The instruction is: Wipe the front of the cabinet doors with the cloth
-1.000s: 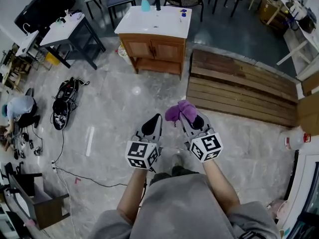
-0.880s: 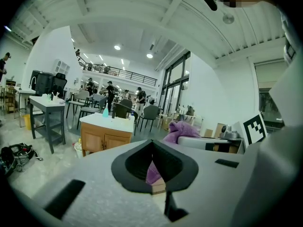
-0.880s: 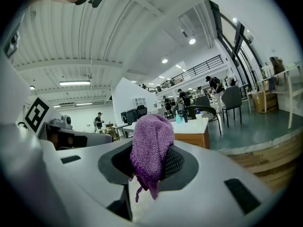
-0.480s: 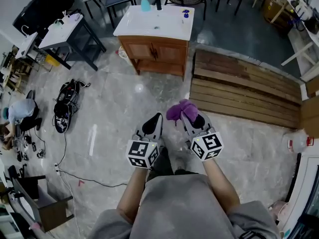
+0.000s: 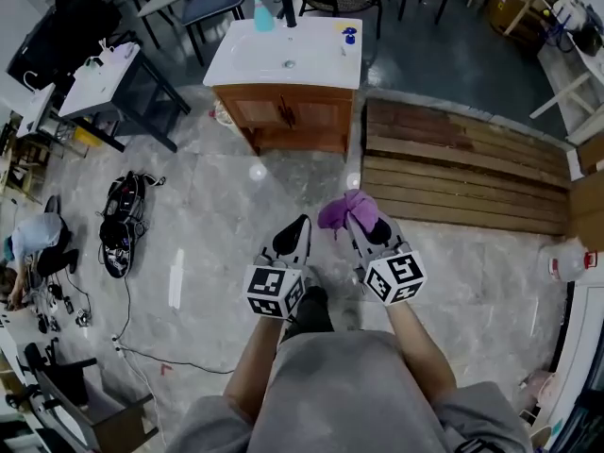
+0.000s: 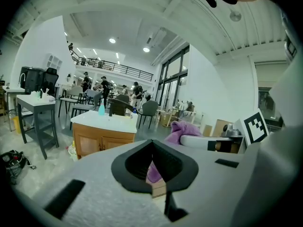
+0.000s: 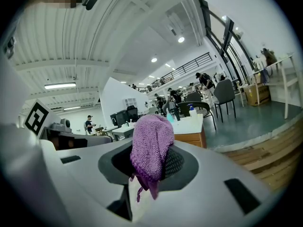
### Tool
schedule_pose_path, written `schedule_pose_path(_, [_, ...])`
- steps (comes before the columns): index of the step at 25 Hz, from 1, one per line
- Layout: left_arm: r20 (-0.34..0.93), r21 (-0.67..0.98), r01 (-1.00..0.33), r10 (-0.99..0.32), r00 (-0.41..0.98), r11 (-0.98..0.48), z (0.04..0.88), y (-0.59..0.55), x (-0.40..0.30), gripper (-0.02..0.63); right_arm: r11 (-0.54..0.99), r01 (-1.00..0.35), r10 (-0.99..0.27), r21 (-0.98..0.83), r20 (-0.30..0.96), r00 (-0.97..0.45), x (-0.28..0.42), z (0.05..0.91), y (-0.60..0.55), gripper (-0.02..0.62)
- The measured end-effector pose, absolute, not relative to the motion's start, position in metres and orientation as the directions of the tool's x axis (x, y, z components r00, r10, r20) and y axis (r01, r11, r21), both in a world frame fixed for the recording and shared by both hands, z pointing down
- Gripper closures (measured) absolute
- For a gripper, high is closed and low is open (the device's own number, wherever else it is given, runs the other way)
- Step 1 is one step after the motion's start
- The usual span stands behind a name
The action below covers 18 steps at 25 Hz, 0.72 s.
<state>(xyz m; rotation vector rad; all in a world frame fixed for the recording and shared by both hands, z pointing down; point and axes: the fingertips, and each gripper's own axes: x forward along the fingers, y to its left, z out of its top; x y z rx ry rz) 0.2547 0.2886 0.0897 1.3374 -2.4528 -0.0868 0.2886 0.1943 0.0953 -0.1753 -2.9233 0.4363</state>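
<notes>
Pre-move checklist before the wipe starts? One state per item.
1. Cloth gripped: ok. The purple cloth is clamped in the right gripper.
2. Cloth free to wipe: ok. It bunches out past the fingertips.
3. Left gripper out of the way: ok. Its jaws are together on nothing, beside the right one.
4. Cabinet doors shut: ok. Both look closed.
5. Doors within reach: not ok. The cabinet stands well ahead, apart from both grippers.
6. Way ahead: ok. In the head view nothing lies on the floor between the grippers and the cabinet.
</notes>
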Motion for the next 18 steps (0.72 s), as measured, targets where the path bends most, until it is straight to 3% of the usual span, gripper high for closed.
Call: schedule_pose_path(18, [0.313, 0.260, -0.861, -0.882, -0.354, 0.437, 0.112, 0.271, 0.136, 0.598, 0.933, -0.085, -0.006, -0.350, 0.220, -0.976, 0.182, 0.118, 0.177, 0.499])
